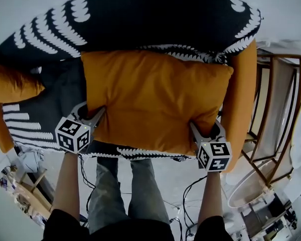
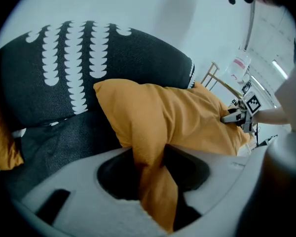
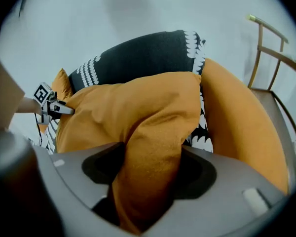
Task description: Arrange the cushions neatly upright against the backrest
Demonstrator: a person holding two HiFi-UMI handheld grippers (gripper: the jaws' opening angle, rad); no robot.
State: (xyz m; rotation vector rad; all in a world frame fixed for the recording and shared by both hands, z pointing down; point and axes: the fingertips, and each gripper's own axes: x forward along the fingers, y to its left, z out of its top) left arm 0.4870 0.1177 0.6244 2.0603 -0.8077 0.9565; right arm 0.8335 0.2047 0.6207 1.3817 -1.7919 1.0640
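Gripping the orange cushion (image 1: 155, 97) with both tools clamped on its cloth: left tool (image 1: 94, 118) at its 8 o'clock corner, right tool (image 1: 202, 130) at 4 o'clock. Lies low on the seat (image 1: 65, 92), far edge at 12 o'clock by the black backrest (image 1: 155, 14). Next: lift the near edge, tip up, lean back.

The tips of the left tongs (image 1: 93, 115) and the right tongs (image 1: 206, 130) are buried in the edge of the large orange cushion (image 1: 155, 102), by which much of the seat (image 1: 65, 92) is covered. A second orange cushion (image 1: 12, 87) is cut off at the left edge. The floor clutter (image 1: 271, 217) is too small to be identified.
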